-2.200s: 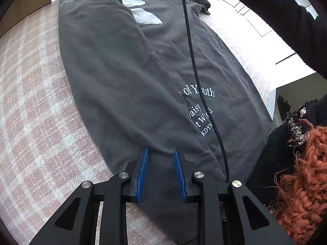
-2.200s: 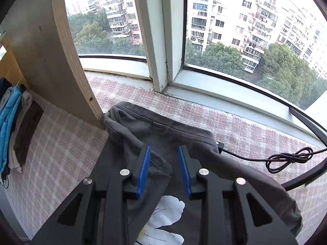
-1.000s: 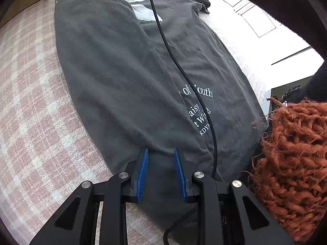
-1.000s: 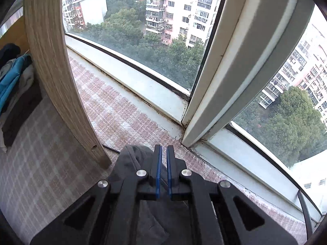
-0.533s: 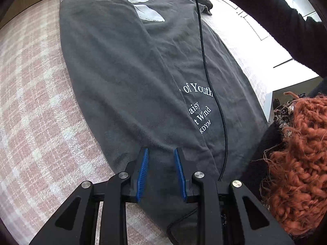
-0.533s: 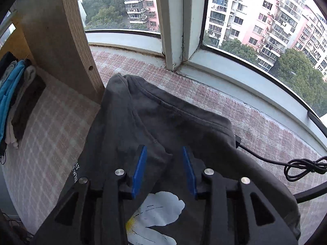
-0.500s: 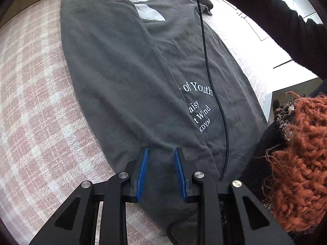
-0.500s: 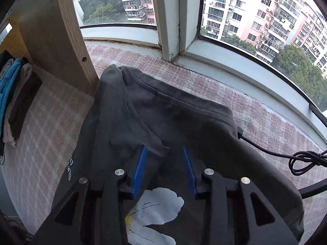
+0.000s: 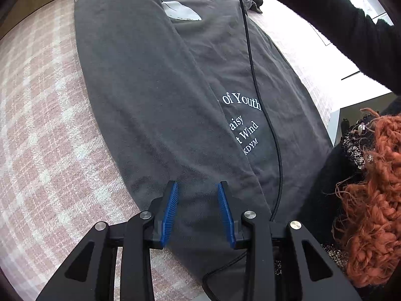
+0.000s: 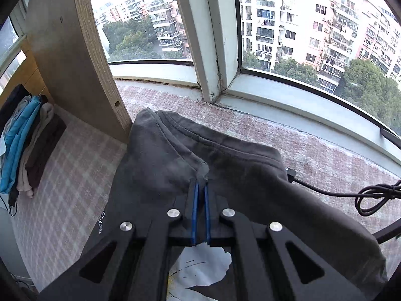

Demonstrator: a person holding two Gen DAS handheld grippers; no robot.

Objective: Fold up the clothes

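Observation:
A dark grey T-shirt with white lettering lies lengthwise on the pink plaid cloth, its left side folded over. My left gripper hovers over the hem end. Its jaws are opening, the blue pads stand apart, and fabric lies under the gap without being pinched. At the far end, near the collar, my right gripper is shut on a corner of the folded fabric of the T-shirt. A white flower print shows below its fingers.
A black cable runs along the shirt, and another cable coil lies by the window sill. A wooden panel stands left of the collar, with stacked clothes beyond. A person's black sleeve and orange knit are at the right.
The right gripper, open over the folded shoulder half a second ago, has closed on a corner of that fold. The left gripper's pads stand slightly wider apart; it stays over the hem.

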